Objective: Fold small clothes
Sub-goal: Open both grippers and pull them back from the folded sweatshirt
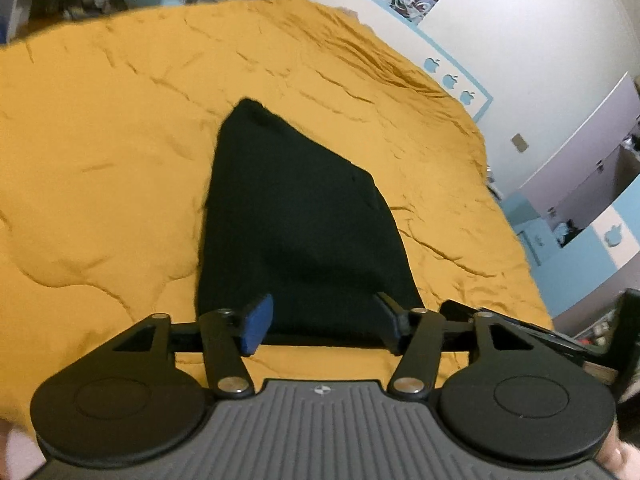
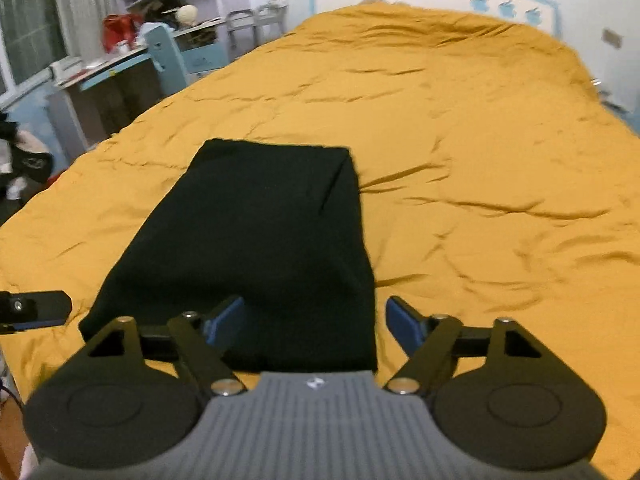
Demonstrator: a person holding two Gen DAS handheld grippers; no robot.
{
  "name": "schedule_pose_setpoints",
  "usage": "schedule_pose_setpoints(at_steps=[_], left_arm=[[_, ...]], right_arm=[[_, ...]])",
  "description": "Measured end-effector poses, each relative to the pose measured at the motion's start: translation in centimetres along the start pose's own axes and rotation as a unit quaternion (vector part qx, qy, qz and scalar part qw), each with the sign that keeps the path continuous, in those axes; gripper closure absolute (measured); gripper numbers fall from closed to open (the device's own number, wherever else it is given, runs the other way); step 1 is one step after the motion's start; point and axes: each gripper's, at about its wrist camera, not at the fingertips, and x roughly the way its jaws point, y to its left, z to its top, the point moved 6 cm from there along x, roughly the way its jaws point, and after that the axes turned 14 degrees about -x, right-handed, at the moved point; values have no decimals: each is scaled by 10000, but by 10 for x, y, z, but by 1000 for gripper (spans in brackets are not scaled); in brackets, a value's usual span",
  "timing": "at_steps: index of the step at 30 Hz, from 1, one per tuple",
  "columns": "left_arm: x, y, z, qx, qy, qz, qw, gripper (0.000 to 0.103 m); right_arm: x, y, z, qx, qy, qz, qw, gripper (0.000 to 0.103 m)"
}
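Note:
A folded black garment (image 1: 296,224) lies flat on the mustard-yellow bedspread (image 1: 100,152). In the left wrist view my left gripper (image 1: 326,322) hovers open above the garment's near edge, its blue pads (image 1: 256,324) spread wide and clear of the cloth. The right wrist view shows the same black garment (image 2: 256,240) as a neat rectangle on the bedspread (image 2: 480,160). My right gripper (image 2: 316,326) stands open over its near right corner, nothing pinched between the fingers. A finger of the left gripper (image 2: 40,306) shows at the left edge of that view.
The bed fills most of both views. White wall with blue trim and apple stickers (image 1: 450,80) runs behind it. A cluttered desk and shelves (image 2: 132,48) stand beyond the bed's left side. Dark items (image 2: 24,160) lie off the bed at the far left.

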Motion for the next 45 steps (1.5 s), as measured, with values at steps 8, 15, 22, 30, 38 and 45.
schedule_pose_setpoints(at_steps=[8, 15, 22, 30, 38, 45], left_arm=[[-36, -22, -18, 393, -452, 717, 9956, 22], [-49, -28, -28, 421, -617, 797, 9940, 20], [-49, -23, -32, 413, -637, 1092, 9911, 20], [-39, -24, -35, 512, -485, 1244, 9897, 20], [-35, -27, -38, 555, -456, 1264, 9894, 20], [-34, -29, -37, 579, -417, 1272, 9893, 20]], right_arm=[[-64, 33, -1, 56, -171, -462, 9988, 22], [-92, 57, -10, -92, -174, -463, 9987, 22], [-103, 55, -14, -27, -162, -569, 9982, 22], [-97, 52, -20, 48, -12, -574, 9983, 22], [-97, 46, -21, 116, 56, -604, 9981, 22], [-100, 41, -20, 173, 9, -608, 9980, 22]])
